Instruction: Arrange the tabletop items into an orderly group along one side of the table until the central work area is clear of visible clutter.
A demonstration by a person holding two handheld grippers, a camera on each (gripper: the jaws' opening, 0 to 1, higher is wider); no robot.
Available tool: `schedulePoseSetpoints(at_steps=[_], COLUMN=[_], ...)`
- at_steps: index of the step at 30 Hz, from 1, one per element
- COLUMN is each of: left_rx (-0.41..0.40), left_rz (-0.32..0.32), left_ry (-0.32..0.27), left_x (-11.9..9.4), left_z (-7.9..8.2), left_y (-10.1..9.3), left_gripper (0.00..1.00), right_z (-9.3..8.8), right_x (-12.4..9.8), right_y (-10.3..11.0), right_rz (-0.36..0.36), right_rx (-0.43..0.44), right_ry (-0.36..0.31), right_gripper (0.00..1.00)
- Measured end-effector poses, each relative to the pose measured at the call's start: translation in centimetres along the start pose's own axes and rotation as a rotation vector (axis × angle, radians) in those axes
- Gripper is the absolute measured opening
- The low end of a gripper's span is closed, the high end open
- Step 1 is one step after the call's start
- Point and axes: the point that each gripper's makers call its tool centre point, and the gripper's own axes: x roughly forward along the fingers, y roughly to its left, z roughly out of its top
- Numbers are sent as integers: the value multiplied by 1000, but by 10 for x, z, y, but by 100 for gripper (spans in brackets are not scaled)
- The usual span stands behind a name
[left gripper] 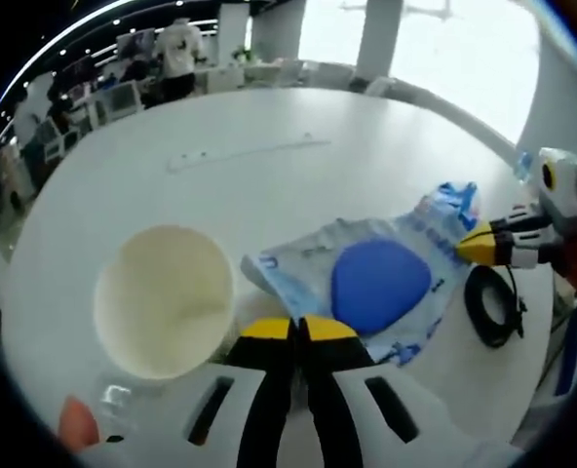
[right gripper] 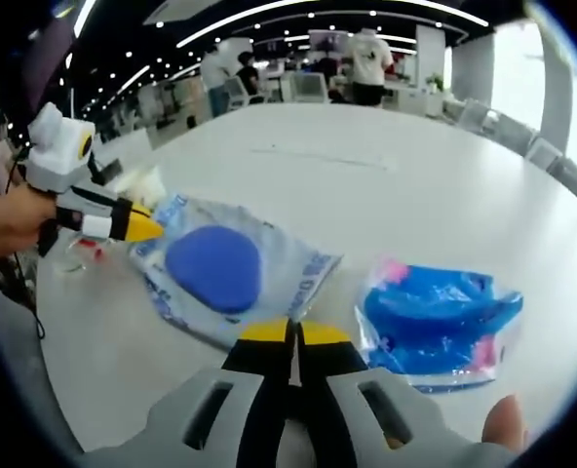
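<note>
pouch point(left gripper: 366, 283) w/ the blue pad sits mid-frame in left gripper view, just right of the cream bowl point(left gripper: 164, 297); it's a clear printed plastic bag, prob light, floppy, slick, so best pinched at a flat edge or corner, not the bulge. left gripper point(left gripper: 298, 330) jaws together at its lower edge, right gripper point(right gripper: 291, 334) jaws together at the opposite edge, and whether either nips the film i can't tell. second blue pouch point(right gripper: 440, 327) lies lower right in right gripper view.

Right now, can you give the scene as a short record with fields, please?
table: white table, round edge
centre item: clear packet with blue pad, flat
second packet: blue packet, beside the first, apart
bowl: cream bowl, upright, looks empty
cable: black coiled cable near table edge
left gripper: jaws together, holding nothing
right gripper: jaws together, holding nothing
</note>
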Motion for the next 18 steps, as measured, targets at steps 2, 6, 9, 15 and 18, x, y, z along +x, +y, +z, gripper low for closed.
schedulePoseSetpoints(at_steps=[2,6,9,15,18], left_rx=[4,11,27,37,46], left_rz=[-3,-1,5,15,20], left_ry=[-3,1,6,8,9], left_x=[0,2,3,5,6], left_z=[0,-1,-2,-4,-5], left_y=[0,1,0,2,3], left_gripper=[0,0,0,1,1], right_z=[-2,-4,-4,-6,-6], right_x=[1,1,2,3,4], right_y=[-1,-1,-2,-2,-2], right_rz=[-1,-4,-7,-8,-10], right_rx=[2,7,1,4,-1], right_ry=[4,5,8,12,13], right_gripper=[2,2,2,2,2])
